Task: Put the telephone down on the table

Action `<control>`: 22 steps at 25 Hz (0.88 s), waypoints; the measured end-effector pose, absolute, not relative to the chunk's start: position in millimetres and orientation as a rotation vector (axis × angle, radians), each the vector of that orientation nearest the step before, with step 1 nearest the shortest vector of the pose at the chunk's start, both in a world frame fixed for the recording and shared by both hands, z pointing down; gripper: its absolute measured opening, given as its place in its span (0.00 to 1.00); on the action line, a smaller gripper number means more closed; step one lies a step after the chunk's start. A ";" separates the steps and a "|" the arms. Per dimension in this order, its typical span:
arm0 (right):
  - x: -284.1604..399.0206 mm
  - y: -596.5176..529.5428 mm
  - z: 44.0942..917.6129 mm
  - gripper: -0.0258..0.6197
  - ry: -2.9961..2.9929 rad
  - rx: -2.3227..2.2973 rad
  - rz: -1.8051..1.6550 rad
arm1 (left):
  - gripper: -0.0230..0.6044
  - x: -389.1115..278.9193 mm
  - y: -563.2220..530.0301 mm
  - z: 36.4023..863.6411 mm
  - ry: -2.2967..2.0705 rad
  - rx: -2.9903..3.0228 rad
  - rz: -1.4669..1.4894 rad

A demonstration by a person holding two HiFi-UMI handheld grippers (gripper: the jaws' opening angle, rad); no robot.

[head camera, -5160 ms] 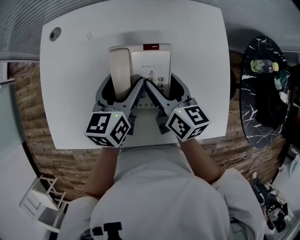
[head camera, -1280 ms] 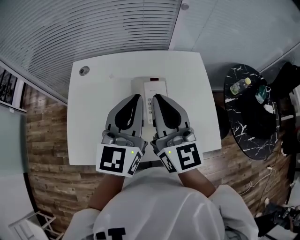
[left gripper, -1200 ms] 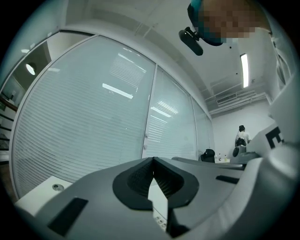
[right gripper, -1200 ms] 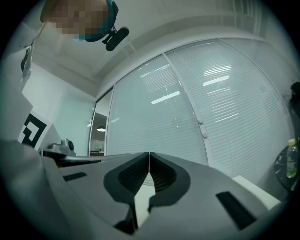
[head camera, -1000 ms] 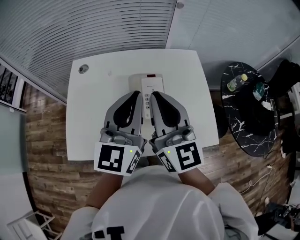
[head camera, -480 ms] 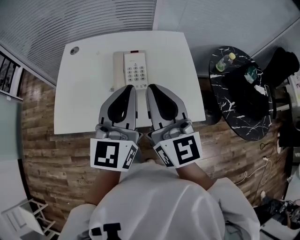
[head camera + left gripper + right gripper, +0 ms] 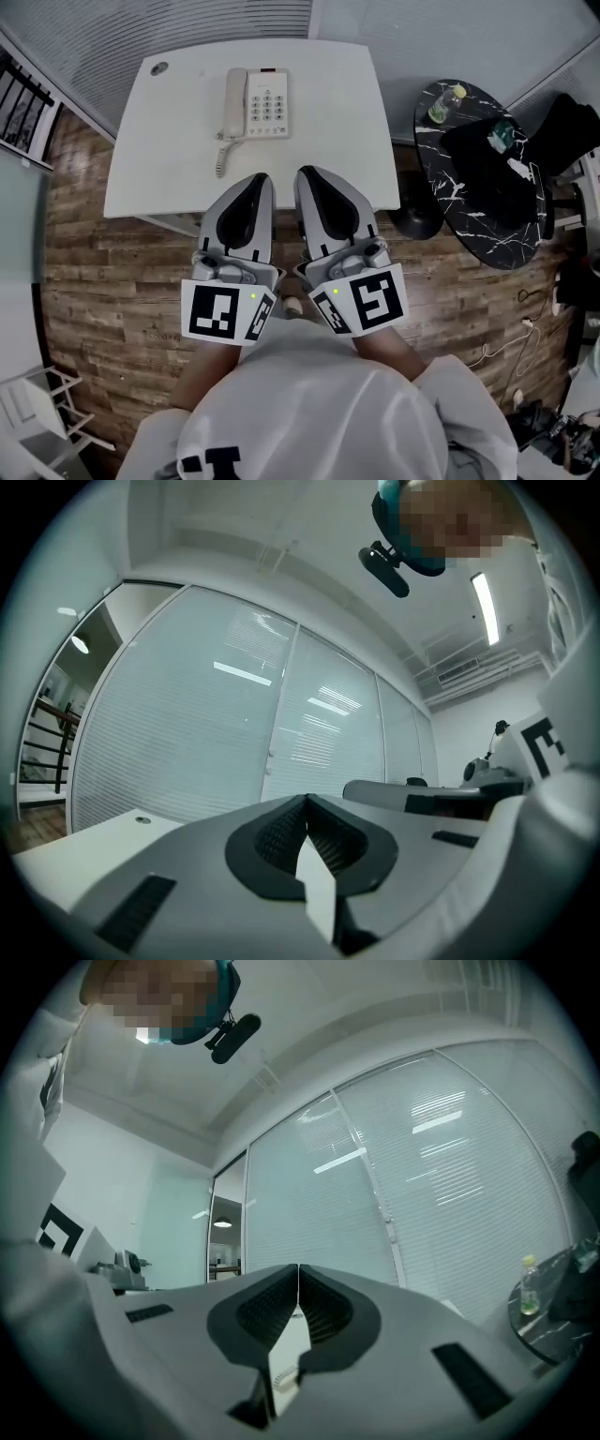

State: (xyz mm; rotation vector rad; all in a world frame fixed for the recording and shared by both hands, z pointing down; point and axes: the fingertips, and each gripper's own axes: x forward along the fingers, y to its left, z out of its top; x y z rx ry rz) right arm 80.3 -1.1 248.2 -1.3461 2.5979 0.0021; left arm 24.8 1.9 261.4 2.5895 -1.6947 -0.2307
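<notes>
A cream telephone [image 7: 255, 103] rests flat on the white table [image 7: 328, 131], its handset in the cradle on its left side and a curly cord [image 7: 221, 156] trailing toward the near edge. My left gripper [image 7: 258, 180] and right gripper [image 7: 307, 174] are side by side, well back from the table's near edge and over the wood floor. Both are shut with nothing between the jaws. In the left gripper view the left gripper [image 7: 306, 801] points slightly upward at a glass wall, as does the right gripper [image 7: 298, 1267] in the right gripper view. A strip of the table shows through each gap.
A round black marble table [image 7: 478, 178] with a bottle [image 7: 446, 103] and dark items stands to the right. A cable hole [image 7: 158, 67] sits in the white table's far left corner. Wood floor [image 7: 122, 272] lies below me. Blinds behind glass [image 7: 244, 733] back the table.
Both grippers have drawn back from the table together, off the telephone and over the floor. The telephone stays on the table, now fully in view. Both stayed shut.
</notes>
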 end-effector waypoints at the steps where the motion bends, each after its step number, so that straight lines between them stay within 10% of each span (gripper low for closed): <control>1: 80.4 2.3 247.2 0.08 2.599 -1.341 0.003 | 0.04 25.2 5.5 260.1 -1.696 2.592 -0.231; 22: 64.0 79.2 247.8 0.08 2.592 -1.344 -0.035 | 0.04 9.8 79.2 255.3 -1.694 2.606 -0.223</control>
